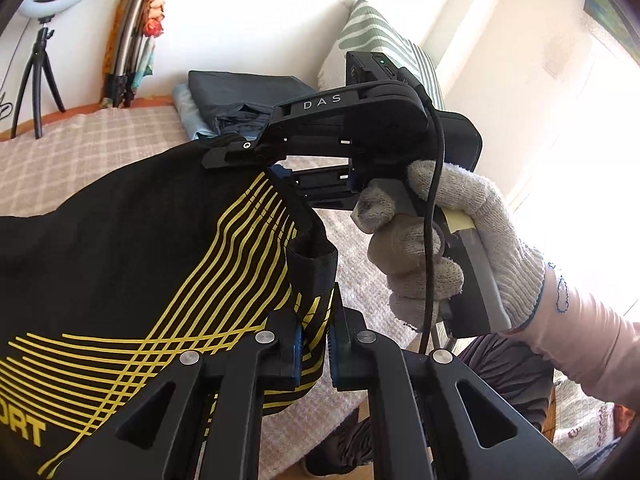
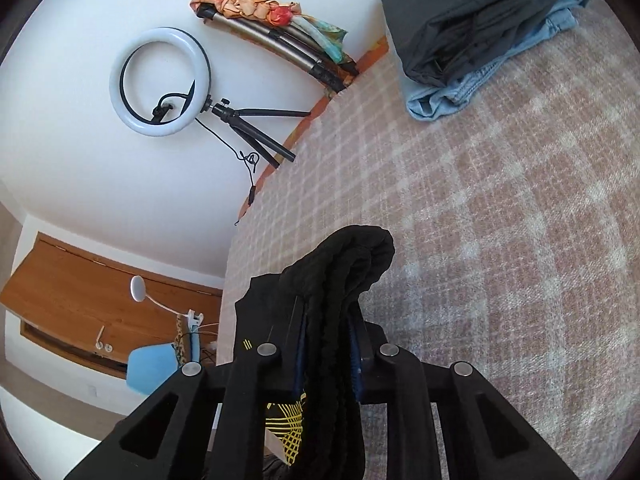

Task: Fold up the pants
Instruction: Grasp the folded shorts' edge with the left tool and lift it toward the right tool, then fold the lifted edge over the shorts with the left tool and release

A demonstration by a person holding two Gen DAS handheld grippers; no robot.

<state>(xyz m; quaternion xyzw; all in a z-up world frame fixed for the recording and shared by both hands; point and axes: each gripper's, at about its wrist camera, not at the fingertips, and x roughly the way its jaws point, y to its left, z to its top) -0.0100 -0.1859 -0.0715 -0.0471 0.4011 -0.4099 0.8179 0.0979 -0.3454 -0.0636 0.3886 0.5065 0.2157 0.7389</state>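
The black pants (image 1: 132, 240) with yellow line print hang in the air above the checked bed cover (image 1: 100, 140). My left gripper (image 1: 314, 344) is shut on a lower edge of the pants. My right gripper (image 1: 260, 156), held by a gloved hand (image 1: 440, 240), is shut on the bunched waistband at the top. In the right wrist view the right gripper (image 2: 326, 344) clamps a thick black fold of the pants (image 2: 340, 272), with the yellow print showing below.
A stack of folded dark and light-blue clothes (image 1: 240, 100) (image 2: 480, 28) lies at the far side of the bed. A ring light on a tripod (image 2: 160, 80) and a folded stand (image 2: 280, 36) stand at the wall. A striped cushion (image 1: 380, 40) leans by the window.
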